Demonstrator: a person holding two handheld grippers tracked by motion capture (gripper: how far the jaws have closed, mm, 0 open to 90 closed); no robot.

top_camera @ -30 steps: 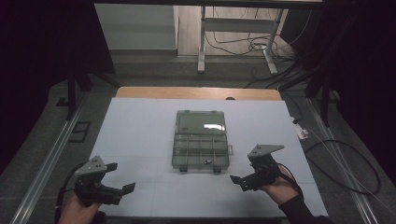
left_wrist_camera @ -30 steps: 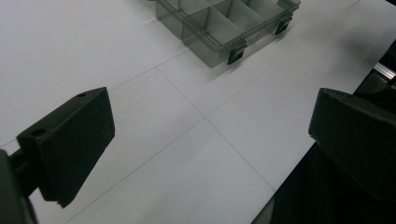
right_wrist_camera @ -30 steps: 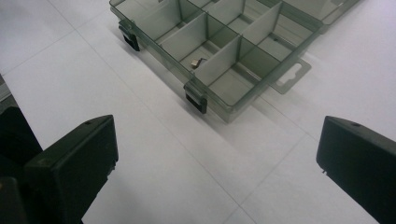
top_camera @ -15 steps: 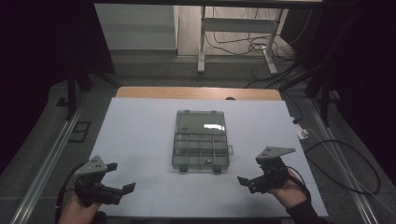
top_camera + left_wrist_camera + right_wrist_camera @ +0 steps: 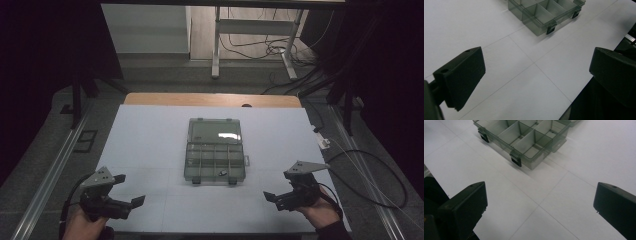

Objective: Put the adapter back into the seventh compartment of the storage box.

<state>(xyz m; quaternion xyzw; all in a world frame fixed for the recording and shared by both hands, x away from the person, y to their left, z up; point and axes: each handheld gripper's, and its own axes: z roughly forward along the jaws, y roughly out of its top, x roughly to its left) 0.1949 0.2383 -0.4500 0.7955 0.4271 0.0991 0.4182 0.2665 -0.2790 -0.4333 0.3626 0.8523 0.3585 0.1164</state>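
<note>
A clear grey compartment box [image 5: 214,156] lies open at the middle of the white table [image 5: 150,135], its lid folded flat on the far side and its 2 black latches facing the person; a small dark item sits in a near compartment, too small to identify; the left gripper [image 5: 129,192] hovers near the table's near-left corner, jaws spread wide and holding nothing; the right gripper [image 5: 276,197] hangs over the near-right part, jaws likewise wide apart and empty; both are well apart from the box; in the left gripper view the box [image 5: 546,12] sits ahead at the top; in the right gripper view it [image 5: 524,137] also lies ahead, beyond bare table.
</note>
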